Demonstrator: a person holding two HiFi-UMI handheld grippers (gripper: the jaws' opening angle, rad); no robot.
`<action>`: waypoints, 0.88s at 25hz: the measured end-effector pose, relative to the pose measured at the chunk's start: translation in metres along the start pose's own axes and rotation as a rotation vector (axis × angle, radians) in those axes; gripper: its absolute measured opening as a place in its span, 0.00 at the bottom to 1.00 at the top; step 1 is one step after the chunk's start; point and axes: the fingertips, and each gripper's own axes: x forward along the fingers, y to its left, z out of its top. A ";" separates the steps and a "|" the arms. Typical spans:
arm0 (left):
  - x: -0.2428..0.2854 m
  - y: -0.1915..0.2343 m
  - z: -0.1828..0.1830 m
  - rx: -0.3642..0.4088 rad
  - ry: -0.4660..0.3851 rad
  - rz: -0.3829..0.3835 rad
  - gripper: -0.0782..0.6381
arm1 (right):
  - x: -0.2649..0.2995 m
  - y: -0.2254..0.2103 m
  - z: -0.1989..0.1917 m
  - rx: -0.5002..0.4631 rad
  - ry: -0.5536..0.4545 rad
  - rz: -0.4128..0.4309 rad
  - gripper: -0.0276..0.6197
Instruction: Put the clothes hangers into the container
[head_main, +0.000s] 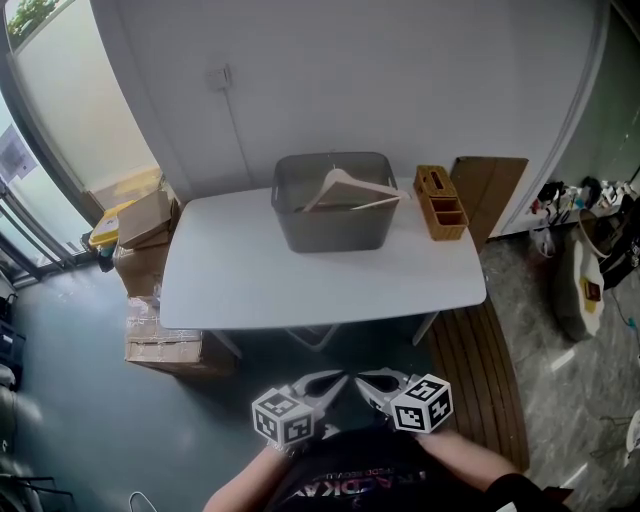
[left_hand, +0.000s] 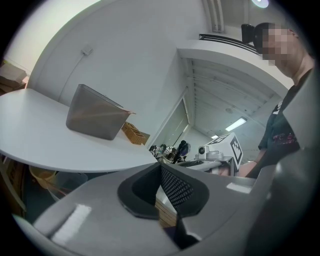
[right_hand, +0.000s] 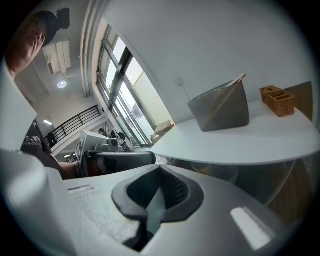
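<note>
Close to the person's body, the left gripper (head_main: 330, 384) and right gripper (head_main: 372, 383) hang with jaws pressed together, holding nothing; wooden clothes hangers (head_main: 362, 184) lie inside the grey container (head_main: 330, 232) on the white table (head_main: 300, 290)

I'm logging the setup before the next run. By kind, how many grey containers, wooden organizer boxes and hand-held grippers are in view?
Grey container: 1
Wooden organizer box: 1
Hand-held grippers: 2, the left hand-held gripper and the right hand-held gripper
Total: 4
</note>
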 end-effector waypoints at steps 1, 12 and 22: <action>0.000 -0.001 -0.001 0.000 0.001 0.001 0.11 | -0.001 0.001 -0.001 0.000 -0.001 0.002 0.05; 0.002 -0.019 -0.013 0.013 0.020 -0.011 0.11 | -0.017 0.006 -0.014 0.008 -0.020 0.012 0.05; 0.005 -0.024 -0.016 0.025 0.036 -0.027 0.11 | -0.020 0.007 -0.019 0.010 -0.024 0.007 0.05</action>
